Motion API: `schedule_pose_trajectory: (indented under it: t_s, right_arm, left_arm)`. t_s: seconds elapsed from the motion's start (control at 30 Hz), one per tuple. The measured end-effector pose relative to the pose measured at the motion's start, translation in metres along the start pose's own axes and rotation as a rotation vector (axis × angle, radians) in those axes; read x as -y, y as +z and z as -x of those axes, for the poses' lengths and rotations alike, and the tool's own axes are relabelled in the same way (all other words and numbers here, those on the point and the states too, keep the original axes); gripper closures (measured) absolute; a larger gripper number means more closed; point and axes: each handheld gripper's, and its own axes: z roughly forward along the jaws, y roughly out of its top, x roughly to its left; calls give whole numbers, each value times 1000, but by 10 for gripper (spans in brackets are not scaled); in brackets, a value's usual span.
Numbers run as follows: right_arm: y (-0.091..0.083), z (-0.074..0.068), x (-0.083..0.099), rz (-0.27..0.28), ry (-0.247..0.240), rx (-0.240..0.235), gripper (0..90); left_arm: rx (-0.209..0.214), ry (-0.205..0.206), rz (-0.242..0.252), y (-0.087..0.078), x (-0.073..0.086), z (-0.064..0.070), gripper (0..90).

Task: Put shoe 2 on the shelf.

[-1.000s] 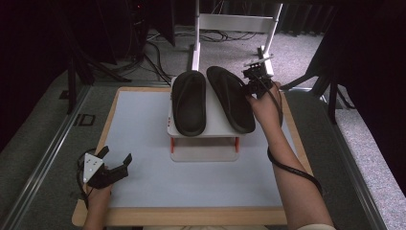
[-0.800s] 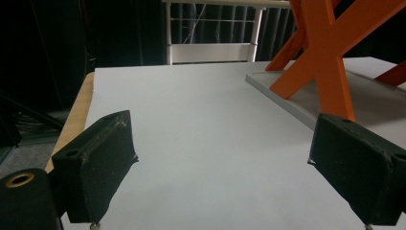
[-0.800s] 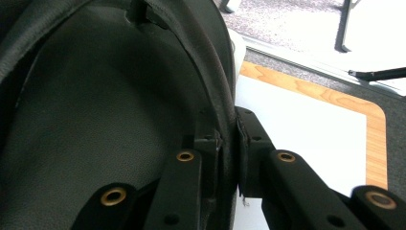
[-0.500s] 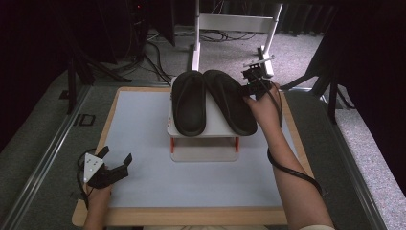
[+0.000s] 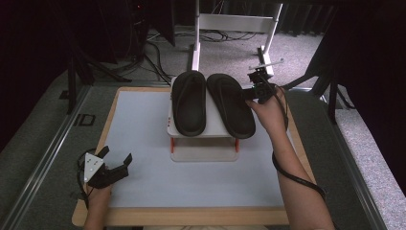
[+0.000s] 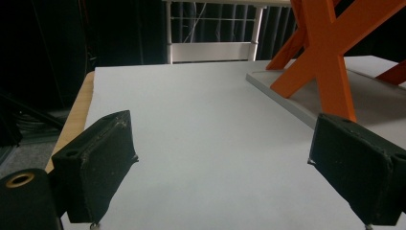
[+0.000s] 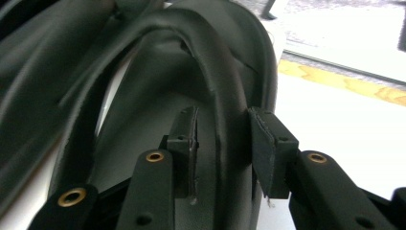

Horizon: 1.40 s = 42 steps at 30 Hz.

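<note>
Two black sandals lie side by side on a small white stand (image 5: 203, 143) with orange legs (image 6: 330, 57). The left sandal (image 5: 189, 103) lies apart from both grippers. My right gripper (image 5: 249, 93) is at the outer edge of the right sandal (image 5: 232, 103). In the right gripper view its jaws (image 7: 222, 143) straddle the sandal's strap (image 7: 225, 96); one pad touches it, the other stands off with a gap, so it is open. My left gripper (image 5: 116, 154) rests low over the white mat near the front left, wide open (image 6: 222, 158) with nothing between its pads.
The white mat (image 5: 139, 124) covers a wooden board with a bare rim (image 5: 110, 110). A white frame (image 5: 234, 21) stands on the floor behind the table, with cables around it. Dark stands flank both sides.
The right sandal has slid left, closer to the left sandal, and settled on the stand. The right gripper's hold on the strap looks loosened. The left gripper has stayed put.
</note>
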Motion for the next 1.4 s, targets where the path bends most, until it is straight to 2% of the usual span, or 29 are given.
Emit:
schedule_pose_trajectory:
  t_s: [0.1,0.2,0.37,0.53,0.73,1.03,1.13,1.33,1.4]
  right_arm:
    - [-1,-2,2,3,2,-11,604]
    - [-1,-11,3,-4,-17,-27,555]
    - [1,-19,4,-20,-37,-63,579]
    - [3,-21,3,-3,-31,-69,608]
    - [10,-16,-1,39,17,-9,711]
    - [20,-11,-5,79,79,25,723]
    - [22,-13,-6,86,76,31,724]
    - [20,-20,-3,82,56,-21,682]
    - [17,-18,-1,86,50,-62,587]
  left_arm:
    - [0,1,-1,0,0,0,80]
    - [-1,2,0,0,0,0,80]
    - [0,2,1,0,0,0,80]
    - [2,0,3,0,0,0,80]
    - [2,3,1,0,0,0,80]
    - [4,3,1,0,0,0,80]
    - [4,5,-2,0,0,0,80]
    - [5,5,2,0,0,0,79]
    - [4,6,2,0,0,0,80]
